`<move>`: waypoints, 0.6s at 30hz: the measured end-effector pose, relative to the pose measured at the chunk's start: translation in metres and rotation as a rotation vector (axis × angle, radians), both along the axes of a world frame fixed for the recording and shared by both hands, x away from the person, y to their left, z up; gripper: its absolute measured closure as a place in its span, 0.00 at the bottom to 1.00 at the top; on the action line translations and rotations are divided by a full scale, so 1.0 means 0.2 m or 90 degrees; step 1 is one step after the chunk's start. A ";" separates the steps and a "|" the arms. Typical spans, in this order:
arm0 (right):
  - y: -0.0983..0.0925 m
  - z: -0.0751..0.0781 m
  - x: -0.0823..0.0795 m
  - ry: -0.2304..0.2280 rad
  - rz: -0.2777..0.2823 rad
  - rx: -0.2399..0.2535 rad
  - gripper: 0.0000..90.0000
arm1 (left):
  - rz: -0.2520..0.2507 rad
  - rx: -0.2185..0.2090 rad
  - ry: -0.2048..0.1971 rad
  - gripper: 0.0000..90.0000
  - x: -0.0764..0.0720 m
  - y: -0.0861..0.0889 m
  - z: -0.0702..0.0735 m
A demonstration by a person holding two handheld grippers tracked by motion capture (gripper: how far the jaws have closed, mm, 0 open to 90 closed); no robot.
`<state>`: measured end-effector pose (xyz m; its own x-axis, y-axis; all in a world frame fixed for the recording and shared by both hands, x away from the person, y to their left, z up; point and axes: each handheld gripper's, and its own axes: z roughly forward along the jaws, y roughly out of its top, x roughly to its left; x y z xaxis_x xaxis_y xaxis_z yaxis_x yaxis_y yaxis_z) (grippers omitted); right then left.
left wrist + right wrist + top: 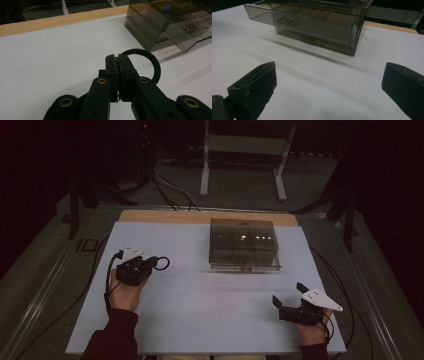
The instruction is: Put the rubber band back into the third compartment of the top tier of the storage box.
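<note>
High view showed a pale tabletop [200,310] with a smoky clear drawer box [243,244] standing toward its far middle. The left tool [150,263] sat at the near left of the tabletop, held in the person's left hand [125,290], its jaws pressed together on a black ring [162,263] that stuck out toward the box. The left gripper view showed the same grip close up: the two black jaws met on one side of the ring [147,62], the rest of the loop standing free beyond and to the right of them, above the white surface. The drawer box [172,22] lay well apart from it, at the upper right. The right tool [289,299] rested at the near right, its jaws spread wide with nothing between them. In the right gripper view, the box's upper drawer [297,17] was pulled partly out.
</note>
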<state>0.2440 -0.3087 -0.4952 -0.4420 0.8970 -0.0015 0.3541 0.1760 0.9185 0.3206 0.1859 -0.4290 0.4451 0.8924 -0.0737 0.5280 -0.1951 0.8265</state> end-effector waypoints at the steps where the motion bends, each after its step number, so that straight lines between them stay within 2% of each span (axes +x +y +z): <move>1: 0.00 0.00 0.00 0.000 0.000 0.000 0.00 | -0.002 0.000 0.000 0.99 0.00 0.00 0.00; 18: 0.00 0.00 0.00 0.001 0.003 0.000 0.00 | -0.030 -0.020 -0.011 0.99 0.08 -0.06 0.03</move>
<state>0.2441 -0.3087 -0.4953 -0.4468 0.8946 -0.0011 0.3544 0.1781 0.9180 0.3369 0.1749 -0.4231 0.4884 0.8676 -0.0932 0.5050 -0.1939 0.8411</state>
